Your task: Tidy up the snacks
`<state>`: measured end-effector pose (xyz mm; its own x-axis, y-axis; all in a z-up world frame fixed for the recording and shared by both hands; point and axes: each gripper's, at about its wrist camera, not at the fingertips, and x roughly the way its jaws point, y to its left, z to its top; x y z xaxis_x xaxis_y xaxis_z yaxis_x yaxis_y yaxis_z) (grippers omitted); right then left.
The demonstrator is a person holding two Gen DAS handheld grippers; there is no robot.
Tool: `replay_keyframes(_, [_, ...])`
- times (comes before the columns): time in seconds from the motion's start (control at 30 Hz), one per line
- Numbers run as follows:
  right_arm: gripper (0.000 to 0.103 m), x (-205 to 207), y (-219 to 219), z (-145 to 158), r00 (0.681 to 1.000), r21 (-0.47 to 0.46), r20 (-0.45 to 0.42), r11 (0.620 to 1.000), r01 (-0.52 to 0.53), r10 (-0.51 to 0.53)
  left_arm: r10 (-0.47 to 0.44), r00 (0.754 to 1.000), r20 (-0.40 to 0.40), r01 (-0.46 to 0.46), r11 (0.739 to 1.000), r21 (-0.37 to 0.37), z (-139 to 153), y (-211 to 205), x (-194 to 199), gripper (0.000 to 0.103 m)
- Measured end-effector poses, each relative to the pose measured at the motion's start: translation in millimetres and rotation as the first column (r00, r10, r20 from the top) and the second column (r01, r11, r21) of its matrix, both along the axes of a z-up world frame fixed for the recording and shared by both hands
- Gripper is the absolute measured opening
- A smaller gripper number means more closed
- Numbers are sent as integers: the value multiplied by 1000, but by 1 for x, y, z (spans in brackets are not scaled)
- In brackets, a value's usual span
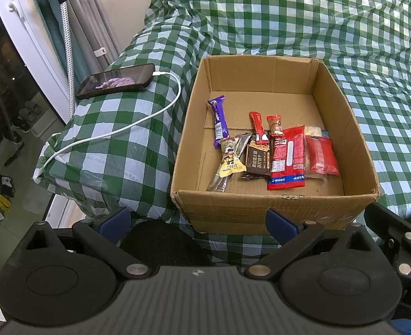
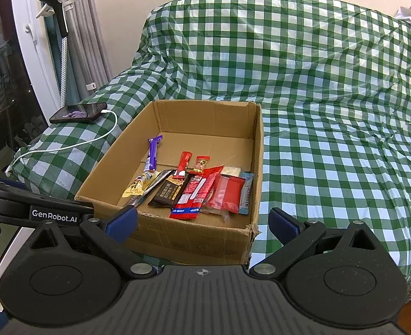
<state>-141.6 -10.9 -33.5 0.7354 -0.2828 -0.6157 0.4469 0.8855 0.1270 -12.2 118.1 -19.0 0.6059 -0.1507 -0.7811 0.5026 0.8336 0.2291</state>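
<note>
"GenRobot.AI" marks left gripper (image 2: 65, 217) beside box (image 2: 188, 237).

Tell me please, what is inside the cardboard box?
The cardboard box holds snack packets: a purple bar, a yellow packet, a dark brown bar and red wrappers. They overlap, so anything beneath them is covered.

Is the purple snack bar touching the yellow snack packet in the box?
Touching. In the left wrist view, the purple snack bar's lower end is overlapped by the top of the yellow snack packet, no gap between them.
</note>
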Motion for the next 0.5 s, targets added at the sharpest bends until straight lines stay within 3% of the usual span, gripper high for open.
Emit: replay_keyframes(0.5, [100, 1, -1, 0, 1000, 1, 1, 1000, 1, -1, 1, 1000, 6, -1, 1000, 10, -2, 2, 3, 103])
